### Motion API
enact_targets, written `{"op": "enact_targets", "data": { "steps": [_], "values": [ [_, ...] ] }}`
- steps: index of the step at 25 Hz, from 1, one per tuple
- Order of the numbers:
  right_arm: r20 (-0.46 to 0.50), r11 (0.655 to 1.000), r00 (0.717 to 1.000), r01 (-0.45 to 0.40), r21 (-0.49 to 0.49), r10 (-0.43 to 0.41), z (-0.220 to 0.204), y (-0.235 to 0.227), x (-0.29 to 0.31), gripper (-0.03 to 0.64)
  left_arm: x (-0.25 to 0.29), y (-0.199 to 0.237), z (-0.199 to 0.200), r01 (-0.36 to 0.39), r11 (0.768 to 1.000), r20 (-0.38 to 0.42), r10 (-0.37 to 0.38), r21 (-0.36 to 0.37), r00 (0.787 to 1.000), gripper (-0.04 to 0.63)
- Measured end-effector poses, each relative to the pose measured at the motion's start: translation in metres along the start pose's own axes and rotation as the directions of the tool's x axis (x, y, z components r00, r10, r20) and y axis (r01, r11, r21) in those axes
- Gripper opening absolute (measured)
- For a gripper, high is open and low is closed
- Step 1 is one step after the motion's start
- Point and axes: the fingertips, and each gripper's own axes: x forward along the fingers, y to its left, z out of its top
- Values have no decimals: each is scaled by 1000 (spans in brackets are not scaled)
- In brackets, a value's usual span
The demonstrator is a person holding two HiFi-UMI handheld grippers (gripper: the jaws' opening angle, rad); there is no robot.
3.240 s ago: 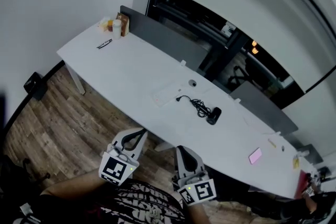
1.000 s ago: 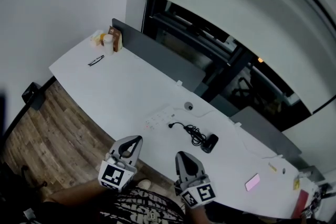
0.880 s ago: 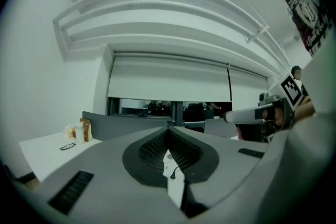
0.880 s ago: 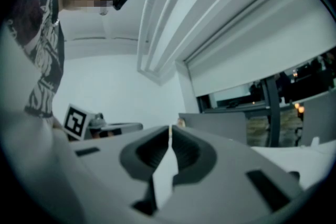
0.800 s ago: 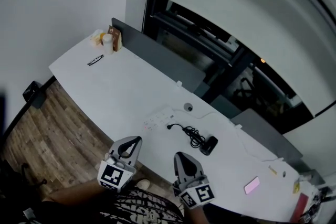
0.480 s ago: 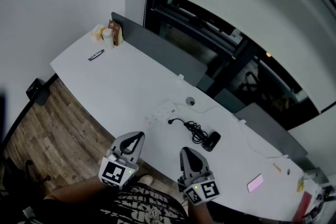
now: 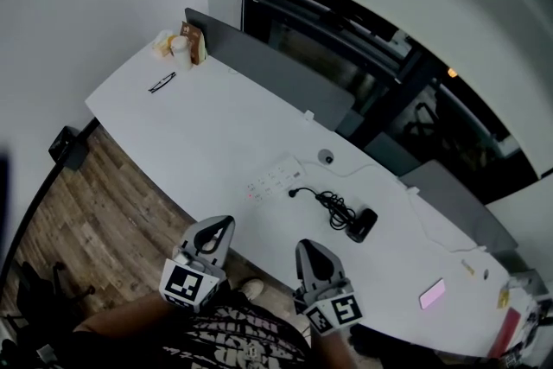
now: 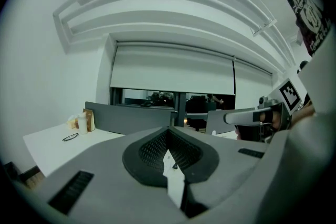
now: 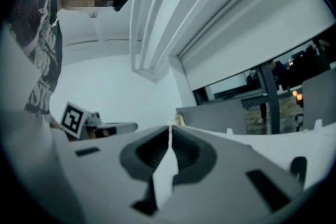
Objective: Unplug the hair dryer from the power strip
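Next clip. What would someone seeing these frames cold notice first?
A long white table crosses the head view diagonally; near its middle a black hair dryer lies with its coiled cord trailing to a white power strip. At the bottom, the left gripper and right gripper hang by the table's near edge, both with jaws together and empty.

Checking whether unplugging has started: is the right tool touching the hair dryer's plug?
Apart. The head view shows the right tool at the table's near edge, bare tabletop between it and the plug.
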Motion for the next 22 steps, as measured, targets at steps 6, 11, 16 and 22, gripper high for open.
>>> {"op": "enact_targets", "data": {
  "steps": [6, 11, 16, 22],
  "values": [
    [23, 1000, 1000, 21, 2, -21, 12, 10, 32, 37, 12, 34, 18, 25, 999, 17, -25, 26, 1000, 26],
    [38, 999, 998, 47, -23, -46, 24, 16, 58, 37, 24, 59, 25, 68, 997, 26, -69, 36, 997, 26],
    [49, 994, 994, 103, -42, -101, 31, 9, 72, 37, 45, 68, 36, 126, 992, 47, -125, -18, 991, 26],
    [42, 982, 983, 179, -55, -177, 31, 9, 85, 37, 64, 83, 32, 201, 979, 40, -199, -42, 979, 26]
  ]
}}
